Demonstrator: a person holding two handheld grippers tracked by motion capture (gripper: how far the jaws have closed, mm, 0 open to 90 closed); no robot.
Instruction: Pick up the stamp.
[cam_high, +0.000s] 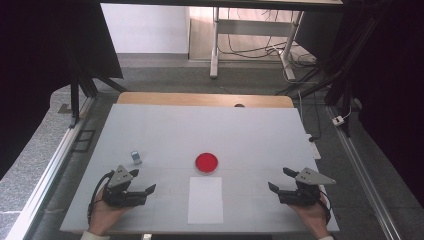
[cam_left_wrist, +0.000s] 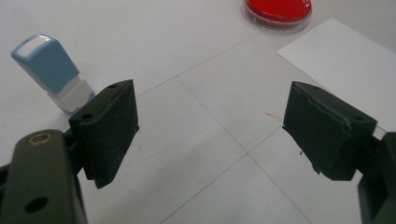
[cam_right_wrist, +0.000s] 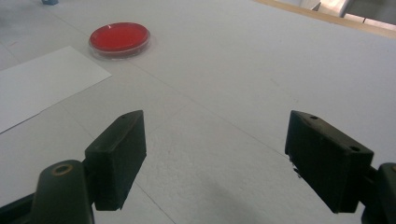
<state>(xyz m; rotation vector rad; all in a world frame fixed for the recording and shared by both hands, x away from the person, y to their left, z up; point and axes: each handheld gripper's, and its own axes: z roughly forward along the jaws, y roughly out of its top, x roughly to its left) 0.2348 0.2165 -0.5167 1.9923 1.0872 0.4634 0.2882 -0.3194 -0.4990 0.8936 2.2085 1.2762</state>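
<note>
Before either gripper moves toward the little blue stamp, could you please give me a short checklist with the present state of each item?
1. Left gripper open and holding nothing: ok; its jaws stand wide apart in the left gripper view.
2. Right gripper open and holding nothing: ok.
3. Blue stamp within easy approach of the left gripper: ok; it stands on the table just beyond the left jaw, apart from it.
4. Stamp upright: ok; it stands on its white base.
5. White sheet flat and uncovered: ok.
6. Red dish open for inking: cannot tell; whether a clear lid covers it is not readable.
</note>
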